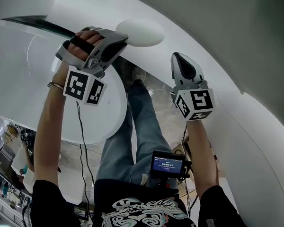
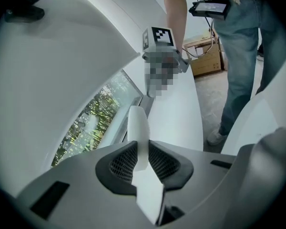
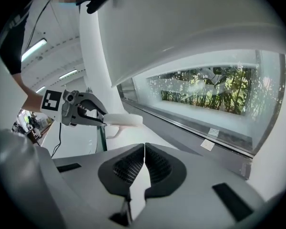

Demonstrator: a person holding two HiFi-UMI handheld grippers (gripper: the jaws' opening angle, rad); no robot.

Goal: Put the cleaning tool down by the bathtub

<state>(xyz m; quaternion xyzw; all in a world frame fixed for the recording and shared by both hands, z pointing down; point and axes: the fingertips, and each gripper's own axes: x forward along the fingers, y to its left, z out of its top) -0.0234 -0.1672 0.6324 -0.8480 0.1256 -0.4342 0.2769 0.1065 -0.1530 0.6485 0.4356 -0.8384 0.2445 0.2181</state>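
The cleaning tool (image 1: 140, 32) is a white oval pad with a flat handle. My left gripper (image 1: 122, 38) is shut on that handle and holds the pad over the white bathtub rim (image 1: 255, 126). In the left gripper view the tool (image 2: 137, 128) stands out between the dark pads (image 2: 119, 162) above the rim (image 2: 178, 123). My right gripper (image 1: 177, 56) hovers a little to the right of the tool, shut and empty. Its jaws meet in the right gripper view (image 3: 144, 150), where the left gripper (image 3: 78, 109) holds the tool (image 3: 124, 120) level.
A window with greenery (image 3: 205, 92) runs along the tub's far side. My legs in jeans (image 1: 142, 126) stand on the stone floor between white curved surfaces. A small screen device (image 1: 168, 164) hangs at my waist, with cables. A wooden box (image 2: 205, 57) sits on the floor.
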